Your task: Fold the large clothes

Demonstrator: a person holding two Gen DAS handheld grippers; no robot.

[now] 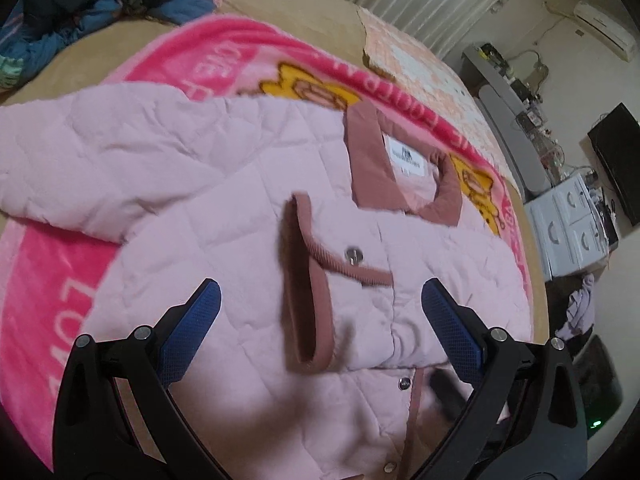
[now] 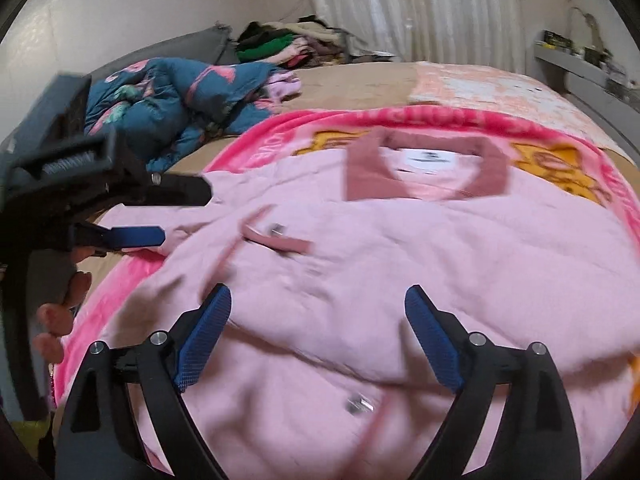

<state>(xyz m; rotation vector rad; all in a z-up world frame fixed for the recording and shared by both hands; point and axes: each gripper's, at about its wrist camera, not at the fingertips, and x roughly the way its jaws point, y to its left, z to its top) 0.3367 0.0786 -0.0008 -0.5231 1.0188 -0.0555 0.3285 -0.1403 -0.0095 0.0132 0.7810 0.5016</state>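
Observation:
A pale pink quilted jacket lies front-up on a bright pink blanket on the bed, its dusty-rose collar at the far end. One sleeve is folded across the chest, and its rose cuff lies on the front by a metal snap. My left gripper hovers open just over that cuff, with nothing pressed between its blue pads. In the right wrist view my right gripper stands open above the jacket, also holding nothing. The left gripper shows there at the left, beside the jacket's shoulder.
A crumpled blue floral garment lies on the bed beyond the blanket, and a pile of clothes is stacked by the curtain. A person's hand holds the left tool. White drawers and a shelf stand past the bed's right edge.

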